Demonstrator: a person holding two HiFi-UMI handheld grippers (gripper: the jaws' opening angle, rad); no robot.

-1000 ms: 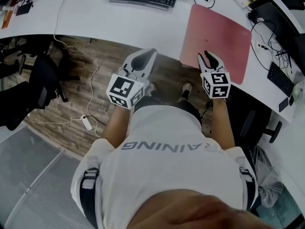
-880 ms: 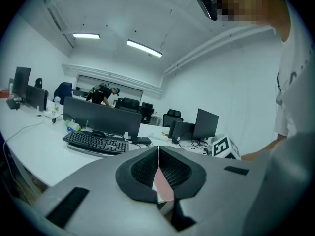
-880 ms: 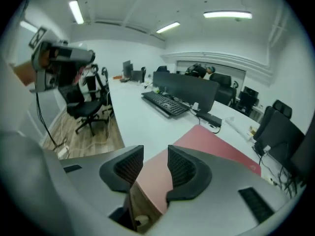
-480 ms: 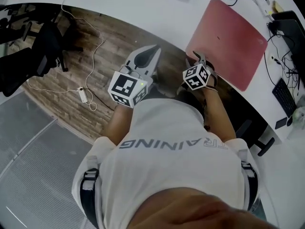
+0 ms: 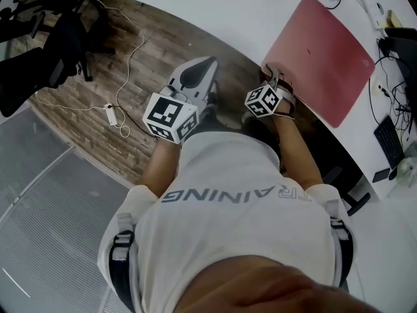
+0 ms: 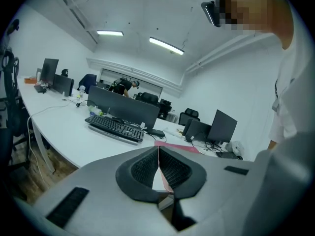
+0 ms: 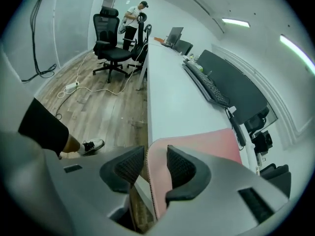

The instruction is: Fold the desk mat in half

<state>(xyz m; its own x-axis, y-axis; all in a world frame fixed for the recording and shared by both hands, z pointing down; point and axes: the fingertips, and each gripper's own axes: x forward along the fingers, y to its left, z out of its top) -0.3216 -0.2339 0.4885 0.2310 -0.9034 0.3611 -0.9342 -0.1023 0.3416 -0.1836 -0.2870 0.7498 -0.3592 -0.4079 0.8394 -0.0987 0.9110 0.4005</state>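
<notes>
The pink desk mat (image 5: pixel 326 51) lies flat on the white desk (image 5: pixel 215 12), its near corner overhanging the desk's front edge. My right gripper (image 5: pixel 272 83) is at that corner, turned on its side. In the right gripper view the mat's stitched edge (image 7: pixel 152 181) stands between the jaws (image 7: pixel 150 156); they are closing, with a gap still showing beside one pad. My left gripper (image 5: pixel 207 62) hangs over the wooden floor, left of the mat and clear of the desk. Its jaws (image 6: pixel 158 154) are shut with nothing between them.
A black keyboard (image 6: pixel 115 128) and monitors sit on the desk beyond the mat. Cables and a laptop (image 5: pixel 401 38) lie right of the mat. An office chair (image 5: pixel 62 51) and a power strip with its cord (image 5: pixel 111 115) are on the floor at left. My shoe (image 7: pixel 91 145) shows under the desk edge.
My right gripper has moved from over the mat's near edge to its near left corner and rolled onto its side. The left gripper has hardly moved.
</notes>
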